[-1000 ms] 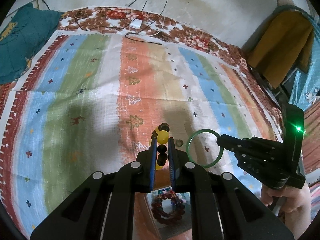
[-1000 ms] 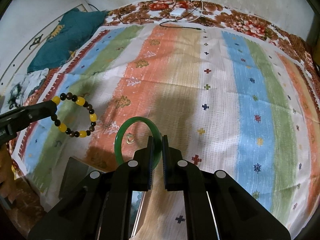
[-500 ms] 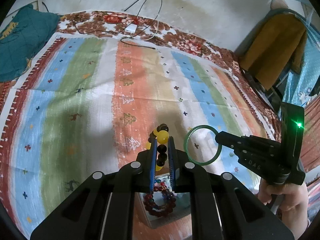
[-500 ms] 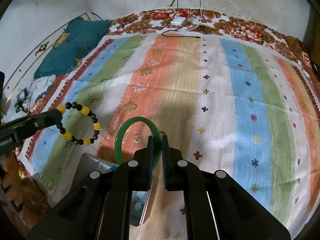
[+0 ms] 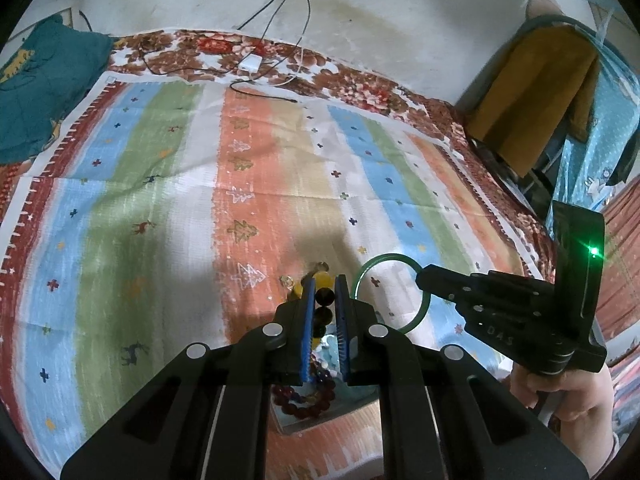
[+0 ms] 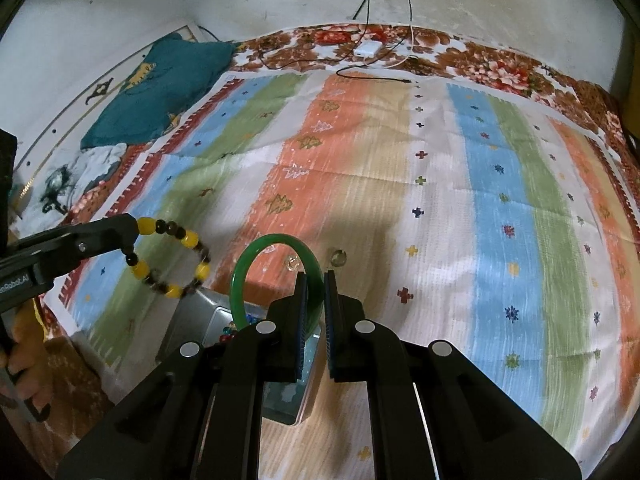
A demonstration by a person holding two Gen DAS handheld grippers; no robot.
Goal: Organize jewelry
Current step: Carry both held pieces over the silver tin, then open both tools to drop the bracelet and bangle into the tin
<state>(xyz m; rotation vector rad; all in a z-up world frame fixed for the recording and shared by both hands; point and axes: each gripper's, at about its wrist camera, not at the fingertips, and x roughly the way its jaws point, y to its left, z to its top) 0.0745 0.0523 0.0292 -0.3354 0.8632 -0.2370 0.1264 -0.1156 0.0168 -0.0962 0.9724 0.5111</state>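
Both claws have drifted back over the metal box (image 6: 304,364): left claw (image 5: 324,296) clamps the yellow-and-dark beaded bracelet (image 6: 168,256), right claw (image 6: 314,292) the green jade bangle (image 6: 276,272), ready to drop.

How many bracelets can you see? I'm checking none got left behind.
3: a yellow and dark beaded bracelet in the left gripper, a green bangle in the right gripper, a dark red beaded bracelet in the tray. More may be hidden.

Two grippers show: the left gripper (image 5: 324,294) and the right gripper (image 6: 315,292). Three bracelets: one yellow-and-dark beaded bracelet (image 6: 170,256), one green bangle (image 6: 256,276), one dark red beaded bracelet (image 5: 302,398) in the single tray (image 6: 288,396). Two small clear beads (image 6: 293,263) lie beyond the bangle.
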